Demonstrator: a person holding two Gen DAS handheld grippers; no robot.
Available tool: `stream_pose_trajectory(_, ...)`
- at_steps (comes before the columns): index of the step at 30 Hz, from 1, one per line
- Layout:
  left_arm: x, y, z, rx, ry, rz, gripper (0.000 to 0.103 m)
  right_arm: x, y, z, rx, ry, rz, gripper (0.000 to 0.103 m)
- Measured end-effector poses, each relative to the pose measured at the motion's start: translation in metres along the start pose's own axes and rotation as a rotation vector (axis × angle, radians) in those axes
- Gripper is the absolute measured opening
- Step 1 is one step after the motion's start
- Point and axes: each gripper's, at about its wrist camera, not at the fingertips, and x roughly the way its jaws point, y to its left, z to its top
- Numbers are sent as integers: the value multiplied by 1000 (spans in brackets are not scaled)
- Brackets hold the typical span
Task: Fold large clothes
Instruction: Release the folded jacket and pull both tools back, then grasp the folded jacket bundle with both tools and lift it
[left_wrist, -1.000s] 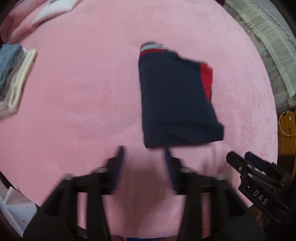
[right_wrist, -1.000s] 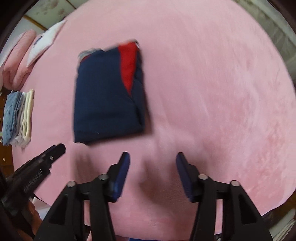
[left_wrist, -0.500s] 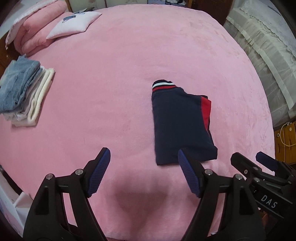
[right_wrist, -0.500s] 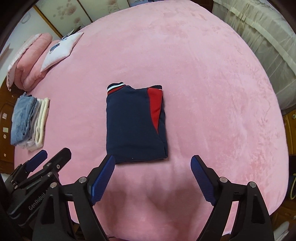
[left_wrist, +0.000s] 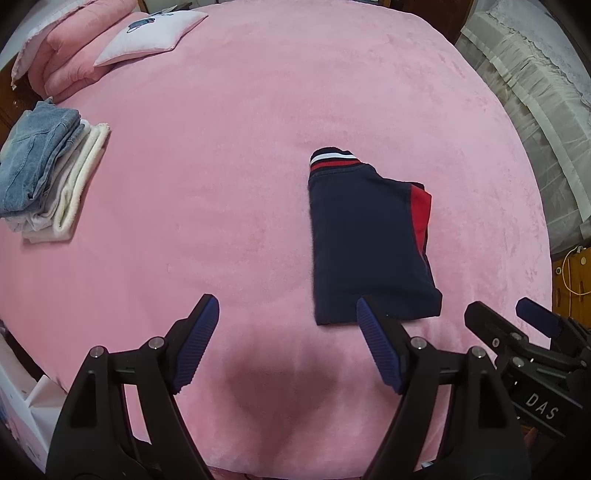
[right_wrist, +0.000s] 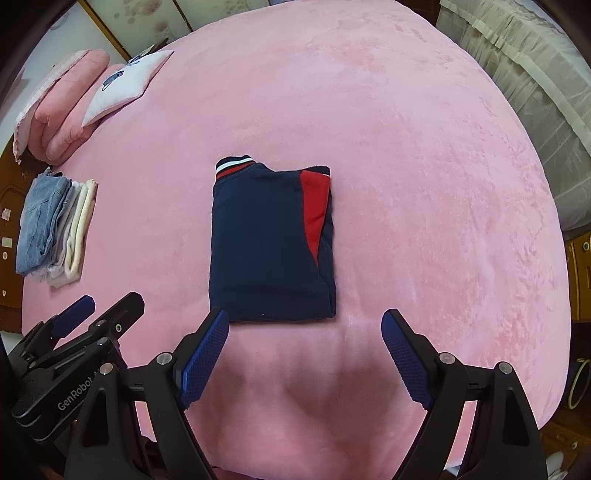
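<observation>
On the bed (right_wrist: 424, 155): a pink plush cover carries everything; clock directions below read from the right wrist view.
Garment (right_wrist: 269, 240): navy top with a red panel and striped collar, lying at centre as a compact rectangle, collar end at 12 o'clock, near edge at 6 o'clock.
Stack (right_wrist: 55, 229): folded jeans and pale cloths at 9 o'clock, well apart from the garment.
Pillows (right_wrist: 92, 96): at 10 o'clock, far off by the bed's head.
Left hand-held gripper (left_wrist: 286, 347): jaws spread wide, nothing between them, hovering off the garment's near edge; its right finger overlaps that edge in its own view, but contact cannot be told.
Right hand-held gripper (right_wrist: 304, 358): jaws wide, carrying nothing, just short of the near edge at 6 o'clock.
Progress: the garment looks folded to final size; edges roughly square, though the red layer at 3 o'clock sits a little proud.
Step in hand: likely a check, then moving the bundle toward the stack at 9 o'clock.
How to do it well: pinch through all layers at the two near corners, one hand-held gripper each, so inner folds do not slide.
Lift: raise both sides evenly and keep the bundle flat; plush may drag the lowest layer.
Risk: gripping only the top layer would open the fold.
</observation>
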Motion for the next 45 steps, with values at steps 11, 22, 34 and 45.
stream_pose_trajectory(11, 20, -8, 14, 26, 29, -2, 76, 16, -5, 14, -5, 23, 1, 88)
stream_pose_trajectory(22, 89, -18, 21, 17, 159, -66, 76, 78, -29, 29, 12, 84, 69, 88)
stream_pose_trajectory(34, 174, -5, 28, -72, 327, -279, 76, 181, -74, 23, 177, 84, 400, 87)
stream_pose_trajectory(45, 207, 18, 27, -186, 376, -516, 78, 224, -80, 43, 237, 100, 604, 60)
